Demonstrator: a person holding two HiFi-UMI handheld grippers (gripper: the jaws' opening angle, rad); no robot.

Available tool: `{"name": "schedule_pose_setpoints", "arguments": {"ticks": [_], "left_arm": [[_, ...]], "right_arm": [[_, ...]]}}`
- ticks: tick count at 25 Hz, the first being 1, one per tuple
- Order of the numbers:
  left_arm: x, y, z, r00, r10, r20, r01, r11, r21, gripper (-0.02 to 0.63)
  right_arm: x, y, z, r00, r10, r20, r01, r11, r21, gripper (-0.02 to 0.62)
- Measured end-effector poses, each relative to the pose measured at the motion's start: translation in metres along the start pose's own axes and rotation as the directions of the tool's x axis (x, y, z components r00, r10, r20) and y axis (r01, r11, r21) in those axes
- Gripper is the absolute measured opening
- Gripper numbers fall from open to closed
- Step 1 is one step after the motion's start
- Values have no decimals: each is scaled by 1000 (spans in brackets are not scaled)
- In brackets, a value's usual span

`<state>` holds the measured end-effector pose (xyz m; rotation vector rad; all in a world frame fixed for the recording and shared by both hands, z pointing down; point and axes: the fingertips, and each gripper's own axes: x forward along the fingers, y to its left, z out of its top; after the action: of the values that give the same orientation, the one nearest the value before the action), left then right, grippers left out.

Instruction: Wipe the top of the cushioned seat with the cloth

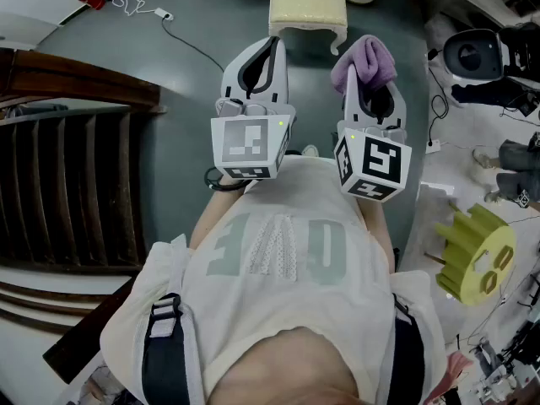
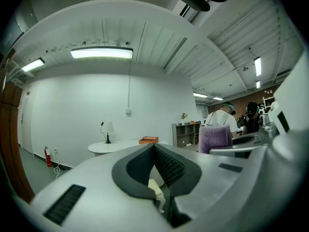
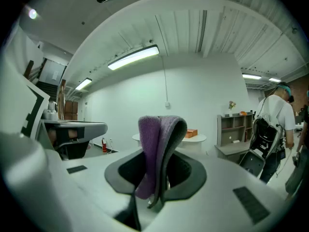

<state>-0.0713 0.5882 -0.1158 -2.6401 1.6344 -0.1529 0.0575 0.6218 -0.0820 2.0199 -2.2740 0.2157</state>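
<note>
Head view, looking steeply down past the person's chest: the cushioned seat [image 1: 308, 7], a cream, low stool with a padded top, stands on the grey floor straight ahead, at the top of the picture. Its long side runs left to right. Both grippers are held up in front of the body, pointing forward, and the seat lies beyond and below them, roughly between their two lines. The right gripper [image 1: 363, 81] looks the nearer, its tip close to the seat's right front corner in this view. Its jaws are clamped on a folded purple cloth [image 1: 367, 57], which stands up past the tips. The left gripper [image 1: 272, 51] carries nothing, its jaws closed together. Both gripper views look level across the room, not down at the seat, so reaching the cushion likely means lowering and tipping the right gripper forward.
</note>
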Motion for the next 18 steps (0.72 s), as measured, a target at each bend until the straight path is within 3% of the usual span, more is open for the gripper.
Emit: {"name": "schedule_pose_setpoints", "arguments": {"ticks": [8, 13, 18], "left_arm": [[1, -1, -1, 1000, -11, 17, 11, 1000, -18, 6], [1, -1, -2, 1000, -20, 12, 20, 1000, -9, 6], [1, 1, -9, 1000, -3, -20, 3, 1000, -20, 6]], "right_arm": [[1, 6, -6, 1000, 21, -23, -21, 999, -28, 95], [3, 11, -5, 999, 4, -37, -8, 994, -112, 95], [2, 13, -4, 999, 47, -10, -47, 997, -57, 95]]}}
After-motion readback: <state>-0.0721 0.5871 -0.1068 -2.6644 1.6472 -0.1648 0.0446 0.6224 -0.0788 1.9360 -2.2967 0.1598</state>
